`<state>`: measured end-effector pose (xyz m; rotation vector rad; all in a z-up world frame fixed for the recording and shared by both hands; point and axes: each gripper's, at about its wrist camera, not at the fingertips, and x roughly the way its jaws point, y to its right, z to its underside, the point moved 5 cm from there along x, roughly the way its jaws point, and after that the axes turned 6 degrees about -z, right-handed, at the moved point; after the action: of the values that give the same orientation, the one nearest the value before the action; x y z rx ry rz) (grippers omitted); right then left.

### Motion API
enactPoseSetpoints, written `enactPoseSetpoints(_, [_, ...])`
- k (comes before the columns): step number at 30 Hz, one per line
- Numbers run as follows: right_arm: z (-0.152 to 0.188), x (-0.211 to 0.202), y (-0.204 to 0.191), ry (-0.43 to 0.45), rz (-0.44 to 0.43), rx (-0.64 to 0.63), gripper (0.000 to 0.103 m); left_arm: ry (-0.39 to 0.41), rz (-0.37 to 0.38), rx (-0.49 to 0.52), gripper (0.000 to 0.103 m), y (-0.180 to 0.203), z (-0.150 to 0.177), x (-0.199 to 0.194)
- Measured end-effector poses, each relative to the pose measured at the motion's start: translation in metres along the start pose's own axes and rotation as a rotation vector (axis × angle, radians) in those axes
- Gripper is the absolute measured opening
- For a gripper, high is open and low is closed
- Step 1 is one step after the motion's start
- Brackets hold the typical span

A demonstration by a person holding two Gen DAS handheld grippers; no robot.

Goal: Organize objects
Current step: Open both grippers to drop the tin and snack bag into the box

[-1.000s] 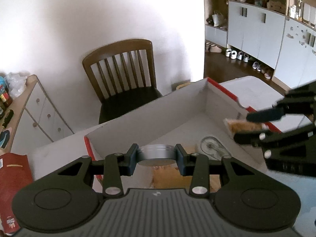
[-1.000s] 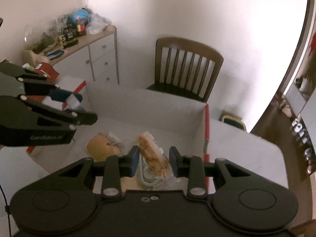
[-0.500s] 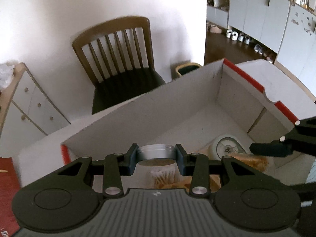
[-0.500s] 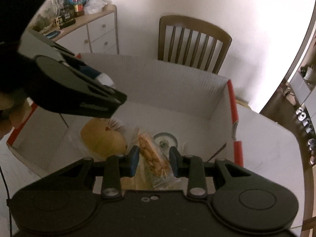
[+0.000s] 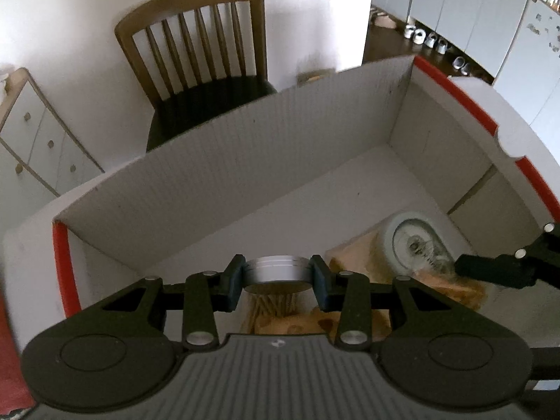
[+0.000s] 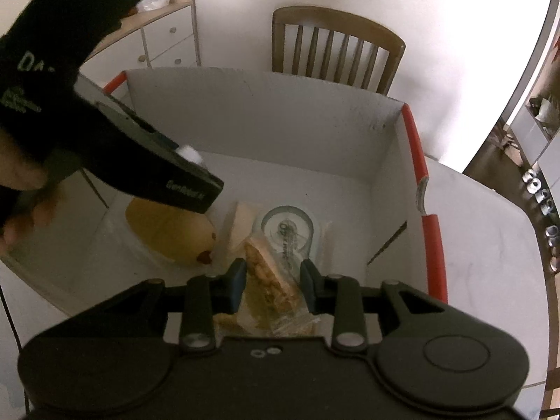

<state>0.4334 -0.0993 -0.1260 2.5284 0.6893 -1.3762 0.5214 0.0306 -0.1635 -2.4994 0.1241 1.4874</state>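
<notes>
A red-rimmed cardboard box (image 5: 245,175) lies open on the white table. My left gripper (image 5: 277,276) is shut on a silver-lidded jar of wooden sticks (image 5: 276,271) and holds it above the box's near-left part. My right gripper (image 6: 270,278) is shut on a clear-wrapped bag of brown snacks (image 6: 266,276) low inside the box (image 6: 280,112). On the box floor lie a yellow plush toy (image 6: 168,231), a clear tape dispenser (image 6: 290,231) and a pale wedge (image 6: 243,224). The dispenser (image 5: 413,245) also shows in the left view, next to my right gripper's finger (image 5: 490,266).
A wooden chair (image 5: 199,56) stands behind the box against the white wall. A white drawer unit (image 6: 168,45) is at the far left. White cabinets with shoes below (image 5: 455,17) are at the far right. The table's edge (image 6: 507,280) runs right of the box.
Both grippers have moved forward and down over the box, each keeping its object. The right gripper's snack bag now sits low inside the box beside the dispenser.
</notes>
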Motion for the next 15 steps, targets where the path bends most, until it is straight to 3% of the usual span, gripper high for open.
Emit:
enactPoseSetpoints(4, [0.000,0.000,-0.001,-0.005,-0.002,0.009,0.034,-0.022,-0.016,0.019,0.042,0.001,0.004,0.007])
enactPoseSetpoints(6, [0.000,0.000,-0.002,-0.009,-0.007,0.012,0.035,-0.019,-0.032,0.027,0.053,0.002,0.006,0.007])
enactPoseSetpoints(8, [0.001,-0.001,-0.002,-0.009,-0.010,0.016,0.037,0.002,-0.043,0.023,0.070,0.002,0.006,0.004])
enactPoseSetpoints(15, [0.002,-0.012,-0.001,0.021,-0.007,0.037,0.044,0.039,-0.052,0.008,0.074,0.000,0.006,-0.014])
